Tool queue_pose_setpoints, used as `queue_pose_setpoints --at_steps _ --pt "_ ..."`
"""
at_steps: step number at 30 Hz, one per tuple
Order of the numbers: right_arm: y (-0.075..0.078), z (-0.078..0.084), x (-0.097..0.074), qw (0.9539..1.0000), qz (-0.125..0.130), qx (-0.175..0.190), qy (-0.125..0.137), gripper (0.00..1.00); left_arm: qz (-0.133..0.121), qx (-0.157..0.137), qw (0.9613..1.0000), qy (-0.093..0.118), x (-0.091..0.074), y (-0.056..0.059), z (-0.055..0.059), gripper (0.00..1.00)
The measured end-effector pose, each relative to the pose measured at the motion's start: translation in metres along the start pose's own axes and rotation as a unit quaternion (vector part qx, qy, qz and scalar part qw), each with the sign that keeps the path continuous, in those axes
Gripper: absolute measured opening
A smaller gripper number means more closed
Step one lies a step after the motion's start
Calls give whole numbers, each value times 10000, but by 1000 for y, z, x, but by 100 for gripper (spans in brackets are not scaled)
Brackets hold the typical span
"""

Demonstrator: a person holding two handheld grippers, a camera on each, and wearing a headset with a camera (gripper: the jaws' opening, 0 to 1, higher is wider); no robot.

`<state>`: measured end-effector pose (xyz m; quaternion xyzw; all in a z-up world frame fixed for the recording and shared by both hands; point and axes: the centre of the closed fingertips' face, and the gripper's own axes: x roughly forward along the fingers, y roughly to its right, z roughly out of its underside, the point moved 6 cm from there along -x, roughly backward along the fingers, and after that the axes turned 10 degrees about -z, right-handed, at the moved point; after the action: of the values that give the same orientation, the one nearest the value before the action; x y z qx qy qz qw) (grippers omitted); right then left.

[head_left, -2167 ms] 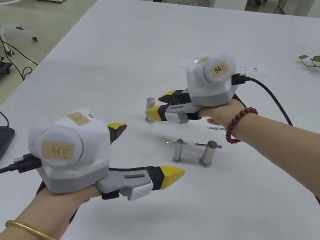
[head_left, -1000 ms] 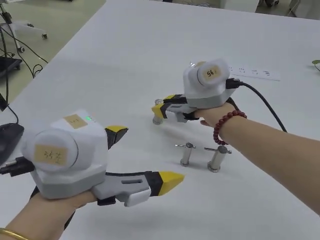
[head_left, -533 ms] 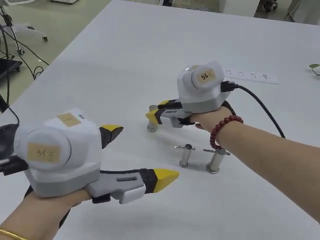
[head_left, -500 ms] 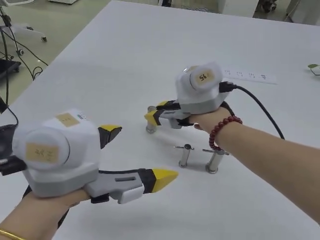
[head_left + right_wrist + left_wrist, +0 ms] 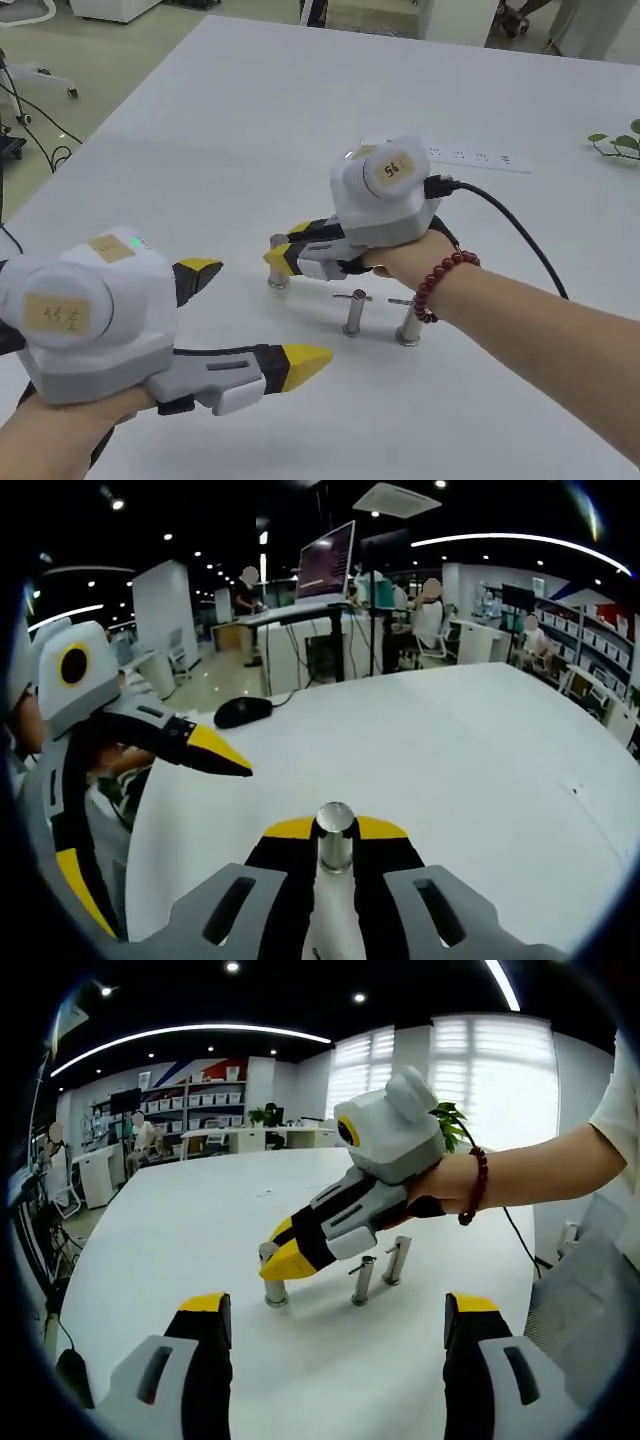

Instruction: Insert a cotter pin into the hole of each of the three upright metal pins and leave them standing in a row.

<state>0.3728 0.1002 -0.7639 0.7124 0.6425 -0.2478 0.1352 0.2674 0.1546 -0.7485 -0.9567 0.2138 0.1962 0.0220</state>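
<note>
right gripper [image 5: 281, 254] clamped on upright end pin [image 5: 335, 838] | left gripper [image 5: 252, 313] jaws wide apart, above bench [image 5: 250, 120]

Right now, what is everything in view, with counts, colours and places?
table: one, white, under everything.
free pins: two, silver, upright mid-table.
gripped pin: one, silver, upright, left of those.
cotter pins: two, silver, through the free pins.
power strip: one, white, table's far side.
leaves: few, green, table's right edge.
mouse: one, black, table's edge.
cable: one, black, from right gripper.
bracelet: one, red, right wrist.
left tongs: yellow-tipped, open, near side.
right tongs: yellow-tipped, shut on gripped pin.
</note>
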Motion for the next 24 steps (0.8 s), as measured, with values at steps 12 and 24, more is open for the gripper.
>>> queue_pose_setpoints --at_steps 12,24 --pt "-35 6 -23 9998 -141 -129 5 13 -65 -53 9999 78 -9 0 0 87" --pt "-55 26 -52 9996 -106 -225 -96 13 41 -52 9999 127 -8 10 -3 85"
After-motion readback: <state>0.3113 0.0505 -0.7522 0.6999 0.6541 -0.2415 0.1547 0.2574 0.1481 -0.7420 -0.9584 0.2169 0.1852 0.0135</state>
